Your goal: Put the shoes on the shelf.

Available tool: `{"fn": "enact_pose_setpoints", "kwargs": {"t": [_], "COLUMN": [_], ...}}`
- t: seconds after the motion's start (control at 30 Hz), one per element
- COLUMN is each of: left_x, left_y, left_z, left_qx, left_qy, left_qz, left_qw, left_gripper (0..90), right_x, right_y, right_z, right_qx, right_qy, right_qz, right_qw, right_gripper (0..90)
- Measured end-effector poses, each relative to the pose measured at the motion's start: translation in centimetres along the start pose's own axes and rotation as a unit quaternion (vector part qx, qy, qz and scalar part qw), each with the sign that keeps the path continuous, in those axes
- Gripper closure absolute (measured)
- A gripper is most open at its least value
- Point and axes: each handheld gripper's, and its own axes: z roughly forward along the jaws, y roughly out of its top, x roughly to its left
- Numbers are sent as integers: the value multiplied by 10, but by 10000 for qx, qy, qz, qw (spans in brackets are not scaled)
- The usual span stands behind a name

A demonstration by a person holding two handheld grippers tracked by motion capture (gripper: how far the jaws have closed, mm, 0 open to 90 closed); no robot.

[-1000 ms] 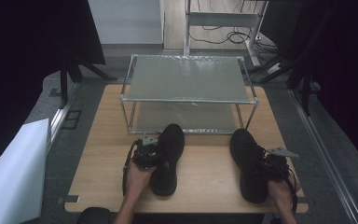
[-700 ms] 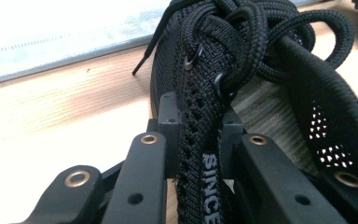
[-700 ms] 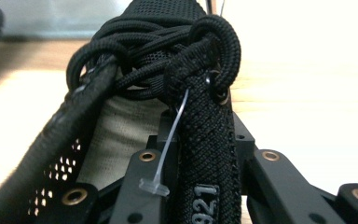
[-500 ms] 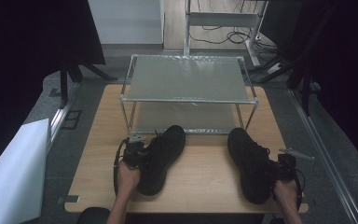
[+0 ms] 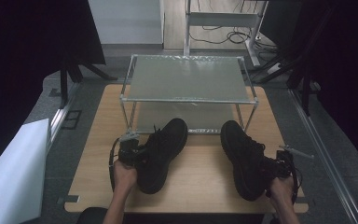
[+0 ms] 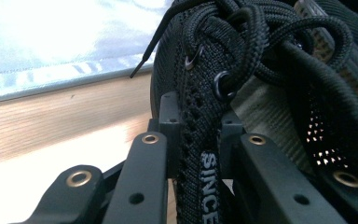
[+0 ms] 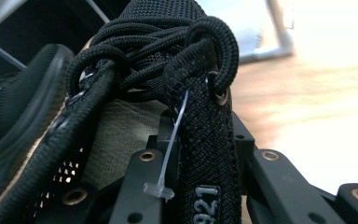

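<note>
On the wooden table [image 5: 98,154], just in front of a 2-tier metal rack [image 5: 189,84], 2 black lace-up sneakers are each held at the collar by a hand-held gripper. The left sneaker [image 5: 161,154] lies slanted, toe toward the rack's lower shelf and heel toward the person; the left gripper [image 5: 137,156] meets it from the person's left and is clamped on the knit collar edge beside the laces, as the left gripper view shows [image 6: 200,154]. Its jaws have just been closing, with that collar between them. The right sneaker [image 5: 242,156] lies near the table's right edge, its long axis also running from the person toward the rack, toe angled slightly inward. The right gripper [image 5: 272,168] pinches its collar from the outer side, near the heel, jaws pressed on the fabric by the top eyelet [image 7: 205,154], where a clear plastic tag tie [image 7: 170,149] hangs.

Both toes point at the rack's lower shelf opening, so any move forward likely runs along each shoe's own length; each hand has its own shoe, neither nearer the other's.

Against the frame 1 second earlier, the left sneaker is more steeply slanted, its heel swung toward the table's left, and the left hand sits a little farther left. The right sneaker has barely shifted.
</note>
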Motion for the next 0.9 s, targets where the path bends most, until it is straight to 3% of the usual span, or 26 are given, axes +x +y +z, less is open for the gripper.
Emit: {"fn": "enact_pose_setpoints", "kwargs": {"t": [0.03, 0.1, 0.17, 0.37, 0.47, 0.5, 0.53, 0.57, 0.77, 0.83, 0.9], "left_x": [-3, -5, -10, -17, -17, -16, -16, -15, -17, -20, -23], "left_y": [1, 1, 2, 1, 1, 1, 1, 1, 4, 7, 9], "left_z": [-2, -4, -7, -11, -14, -17, -17, -19, -27, -30, -32], "left_qx": [-79, -142, -244, -438, -553, -634, -634, -722, -959, -1088, -1132], "left_qy": [-62, -103, -170, -303, -492, -619, -619, -684, -723, -767, -743], "left_qz": [-73, -148, -215, -344, -547, -692, -692, -786, -989, -1095, -1105], "left_qw": [9999, 9997, 9993, 9980, 9958, 9937, 9937, 9919, 9878, 9850, 9846], "left_gripper": [781, 781, 780, 780, 778, 778, 777, 777, 778, 778, 778], "right_x": [6, 8, 20, 35, 41, 44, 44, 47, 60, 63, 67], "right_y": [1, 1, 3, 5, 7, 8, 8, 10, 15, 17, 19], "right_z": [3, 3, 8, 14, 17, 18, 18, 19, 24, 25, 25], "right_qx": [-61, -67, -40, -75, -90, -101, -101, -119, -161, -164, -196], "right_qy": [164, 223, 429, 665, 873, 959, 959, 1034, 1209, 1289, 1370], "right_qz": [36, 49, 103, 128, 186, 216, 216, 234, 324, 355, 422], "right_qw": [9998, 9997, 9990, 9977, 9960, 9951, 9951, 9943, 9920, 9909, 9895], "right_gripper": [737, 737, 737, 737, 736, 736, 736, 736, 736, 736, 735]}}
